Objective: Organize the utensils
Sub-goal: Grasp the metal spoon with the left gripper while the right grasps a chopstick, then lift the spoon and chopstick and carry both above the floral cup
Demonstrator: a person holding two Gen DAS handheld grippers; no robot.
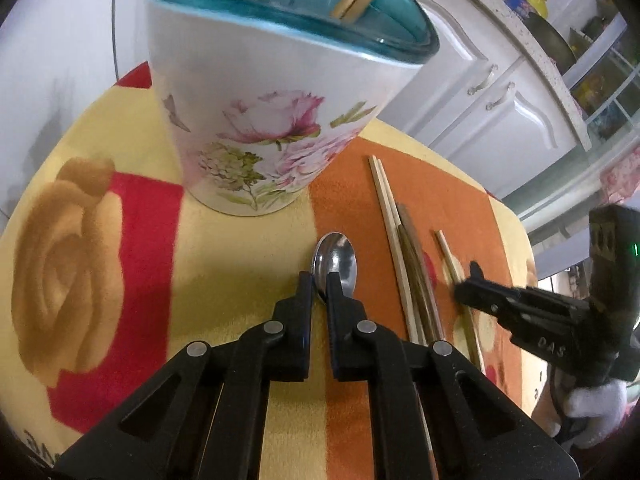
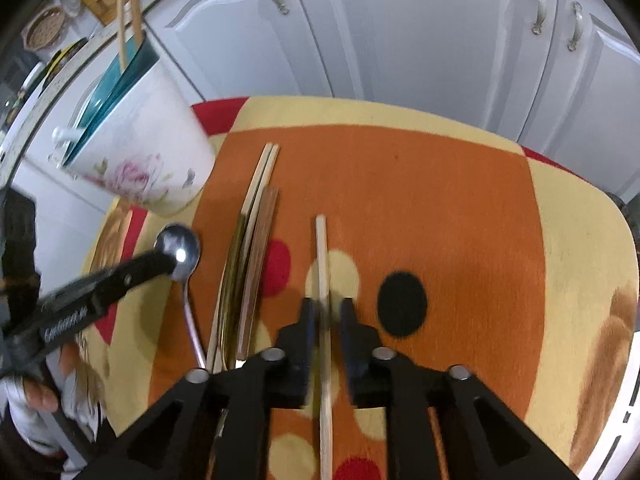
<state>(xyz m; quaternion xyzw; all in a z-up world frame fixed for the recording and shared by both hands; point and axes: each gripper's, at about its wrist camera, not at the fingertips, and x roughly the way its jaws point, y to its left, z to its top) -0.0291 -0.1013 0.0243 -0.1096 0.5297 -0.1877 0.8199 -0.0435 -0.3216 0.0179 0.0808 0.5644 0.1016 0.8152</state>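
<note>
A metal spoon [image 1: 336,262] lies on the patterned cloth; my left gripper [image 1: 319,282] has its jaws narrowly apart at the bowl's near edge, and whether it grips is unclear. It also shows in the right wrist view [image 2: 178,250]. A single light chopstick [image 2: 323,280] lies between the fingers of my right gripper [image 2: 327,308], which straddles it slightly open. In the left wrist view my right gripper [image 1: 466,280] sits at that chopstick [image 1: 450,256]. A bundle of several chopsticks [image 1: 404,248] lies between spoon and single chopstick. The floral holder [image 1: 256,120] with a teal rim holds chopsticks.
The table has a thick cloth [image 2: 440,200] in orange, yellow and red. White cabinet doors [image 2: 400,28] stand behind the table. A counter with kitchen items [image 1: 552,40] runs at the right. The table edge [image 2: 624,240] curves off at the right.
</note>
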